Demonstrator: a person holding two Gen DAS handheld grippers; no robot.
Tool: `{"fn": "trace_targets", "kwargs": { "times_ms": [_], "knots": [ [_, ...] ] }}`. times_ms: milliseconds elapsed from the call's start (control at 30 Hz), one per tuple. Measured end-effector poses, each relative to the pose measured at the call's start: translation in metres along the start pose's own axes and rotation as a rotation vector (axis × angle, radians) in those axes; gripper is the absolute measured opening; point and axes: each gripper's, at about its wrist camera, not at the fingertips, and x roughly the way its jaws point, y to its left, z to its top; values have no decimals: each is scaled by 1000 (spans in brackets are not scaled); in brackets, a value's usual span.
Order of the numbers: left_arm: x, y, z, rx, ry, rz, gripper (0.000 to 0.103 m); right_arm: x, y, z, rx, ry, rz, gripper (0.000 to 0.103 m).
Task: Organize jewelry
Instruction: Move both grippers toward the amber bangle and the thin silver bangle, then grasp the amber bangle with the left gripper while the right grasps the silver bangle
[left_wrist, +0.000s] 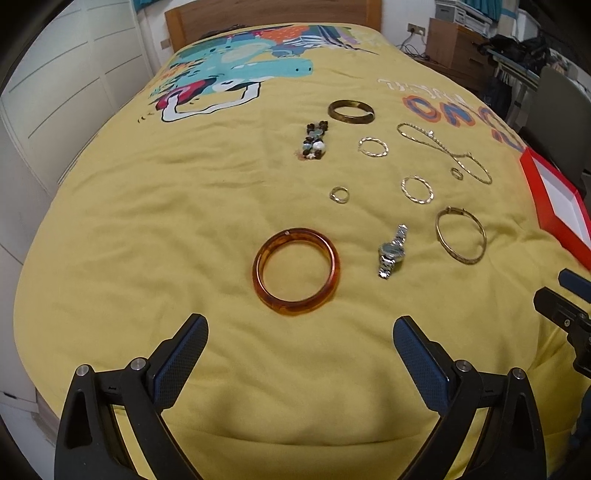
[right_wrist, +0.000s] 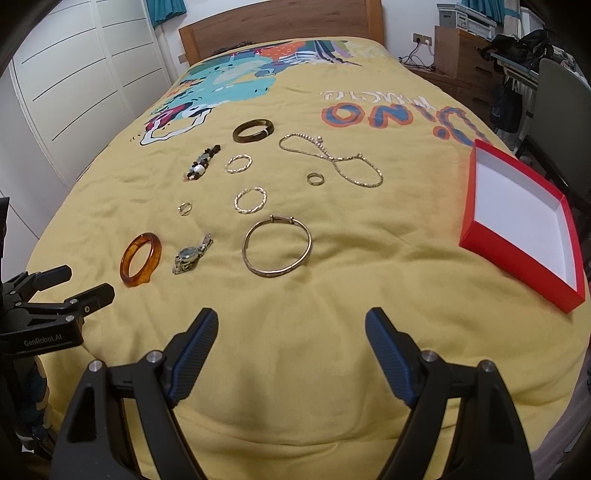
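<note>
Left hand-held gripper (left_wrist: 301, 328) and right hand-held gripper (right_wrist: 291, 321) both gape wide, holding nothing

Red box (left_wrist: 557, 206) cut off at right edge.

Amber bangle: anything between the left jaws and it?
Nothing visible. The translucent amber plastic bangle lies flat on the yellow bedspread, straight ahead of the open left gripper, with only bare fabric between. The silver wristwatch lies off to its right, apart.
</note>
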Motion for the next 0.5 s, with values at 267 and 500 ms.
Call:
{"fn": "trace_targets", "kwargs": {
  "times_ms": [267,500],
  "knots": [
    [14,22,13,-74,19,-30,86,21,-10,12,20,31,30,59],
    [31,21,21,-100,48,-108,64,45,-18,29,29,45,65,46]
  ]
}}
